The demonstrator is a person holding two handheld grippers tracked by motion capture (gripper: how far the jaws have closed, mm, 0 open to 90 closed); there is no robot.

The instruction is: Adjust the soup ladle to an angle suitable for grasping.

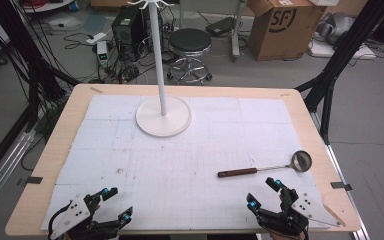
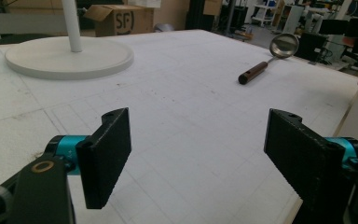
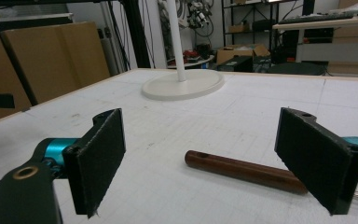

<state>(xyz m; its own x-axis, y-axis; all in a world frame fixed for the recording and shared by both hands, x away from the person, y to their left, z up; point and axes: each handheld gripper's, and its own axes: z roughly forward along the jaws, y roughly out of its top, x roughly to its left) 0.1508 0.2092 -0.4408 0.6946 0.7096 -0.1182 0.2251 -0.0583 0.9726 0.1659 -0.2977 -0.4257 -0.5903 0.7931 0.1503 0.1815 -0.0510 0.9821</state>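
Note:
A metal ladle [image 1: 265,169] with a brown wooden handle lies on the white mat at the right, its bowl toward the table's right edge. My right gripper [image 1: 266,194] sits just in front of the handle, open and empty; in the right gripper view the handle [image 3: 242,171] lies a little beyond its spread jaws. My left gripper [image 1: 117,204] rests open at the front left corner with nothing between its jaws. From the left gripper view the ladle [image 2: 270,58] appears far off to the right.
A white stand with a round base [image 1: 163,116] and a tall pole rises at the back middle of the mat [image 1: 180,165]. Wooden table edges frame the mat. A stool, a cardboard box and cables sit on the floor behind.

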